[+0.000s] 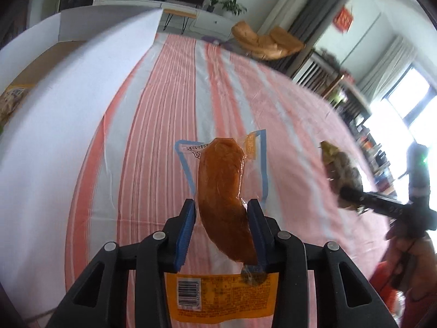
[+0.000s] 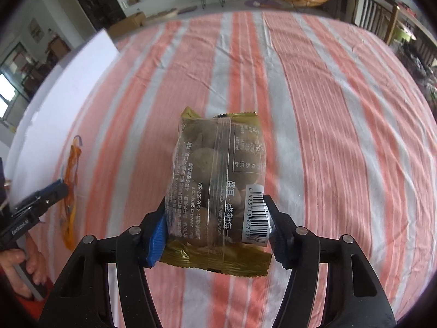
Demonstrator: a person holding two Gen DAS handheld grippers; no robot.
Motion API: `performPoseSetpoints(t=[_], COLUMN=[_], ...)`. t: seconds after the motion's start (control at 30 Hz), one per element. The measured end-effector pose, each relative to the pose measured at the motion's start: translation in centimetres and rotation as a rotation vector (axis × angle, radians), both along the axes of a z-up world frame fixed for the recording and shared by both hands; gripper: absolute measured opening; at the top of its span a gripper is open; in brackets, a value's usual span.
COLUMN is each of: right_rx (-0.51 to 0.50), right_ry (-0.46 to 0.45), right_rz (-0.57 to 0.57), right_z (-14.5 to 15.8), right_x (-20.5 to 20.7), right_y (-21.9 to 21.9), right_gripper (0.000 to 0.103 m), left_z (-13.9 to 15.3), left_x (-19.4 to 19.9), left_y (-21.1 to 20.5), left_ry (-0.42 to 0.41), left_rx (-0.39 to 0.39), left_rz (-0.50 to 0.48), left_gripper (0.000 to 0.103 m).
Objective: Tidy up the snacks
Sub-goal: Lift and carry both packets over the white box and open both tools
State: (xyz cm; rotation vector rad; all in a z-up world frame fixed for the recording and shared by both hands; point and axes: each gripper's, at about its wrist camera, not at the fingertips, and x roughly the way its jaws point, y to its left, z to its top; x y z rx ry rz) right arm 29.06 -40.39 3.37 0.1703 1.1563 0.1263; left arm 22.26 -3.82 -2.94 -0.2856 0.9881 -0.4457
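Two wrist cameras look steeply down along their own fingers, close over a striped tablecloth (image 1: pixel 153 125), facing its far edge and the living room beyond. The left view catches the right gripper (image 1: pixel 352 195) at its right side; the right view catches the left gripper (image 2: pixel 61 188) at its left. Both share the cloth's middle and a white box (image 2: pixel 82 68) at the left edge.

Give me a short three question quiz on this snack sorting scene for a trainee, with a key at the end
1. True or false: the left gripper is shut on the orange sausage packet.
2. Which does the right gripper hold? A) a clear packet of brown round snacks B) a drink can C) nothing
3. What covers the surface under both packets?

Key:
1. True.
2. A.
3. A cloth with pink and white stripes.
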Motion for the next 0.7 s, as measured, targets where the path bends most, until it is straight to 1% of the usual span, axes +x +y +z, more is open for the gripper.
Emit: performPoseSetpoints(t=[0.1, 0.17, 0.2, 0.23, 0.3, 0.33, 0.4, 0.47, 0.53, 0.6, 0.63, 0.67, 0.7], right_rx=[0.034, 0.066, 0.078, 0.095, 0.124, 0.140, 0.175, 0.211, 0.237, 0.249, 0.245, 0.239, 0.236], right_ry=[-0.045, -0.089, -0.111, -0.140, -0.186, -0.210, -0.250, -0.266, -0.266, -0.256, -0.245, -0.219, -0.190], right_rz=[0.024, 0.052, 0.069, 0.098, 0.164, 0.210, 0.305, 0.386, 0.456, 0.519, 0.537, 0.556, 0.567], right_z=[2.6, 5.1, 6.3, 7.8, 10.5, 11.9, 14.4, 15.8, 16.3, 15.9, 15.3, 14.5, 13.7], right_x=[-0.2, 0.4, 0.7, 1.2, 2.1, 2.6, 3.5, 4.2, 4.6, 4.8, 4.8, 4.9, 5.2], right_y=[1.5, 3.6, 4.6, 6.3, 10.1, 12.7, 18.1, 23.0, 27.8, 32.7, 34.3, 36.1, 37.2], right_gripper=[0.065, 0.065, 0.065, 0.065, 0.066, 0.066, 0.066, 0.066, 0.066, 0.071, 0.072, 0.072, 0.072], left_z=[3.2, 5.4, 7.1, 8.0, 10.4, 11.4, 12.3, 12.5, 11.9, 11.0, 10.4, 9.9, 9.5], left_x=[-0.2, -0.1, 0.1, 0.3, 1.0, 1.4, 2.4, 3.3, 3.8, 3.9, 3.8, 3.7, 3.5], left_y=[1.7, 3.4, 5.0, 6.0, 9.5, 11.4, 14.7, 18.1, 20.8, 23.3, 24.5, 25.3, 25.8], left_ry=[-0.038, -0.073, -0.098, -0.111, -0.146, -0.161, -0.173, -0.159, -0.132, -0.099, -0.078, -0.060, -0.050], left_rx=[-0.091, -0.135, -0.151, -0.155, -0.146, -0.118, -0.039, 0.039, 0.115, 0.210, 0.237, 0.240, 0.240], left_rz=[0.020, 0.040, 0.061, 0.075, 0.126, 0.158, 0.222, 0.283, 0.341, 0.413, 0.441, 0.450, 0.462], left_gripper=[0.039, 0.039, 0.039, 0.039, 0.039, 0.039, 0.039, 0.039, 0.042, 0.044, 0.054, 0.063, 0.082])
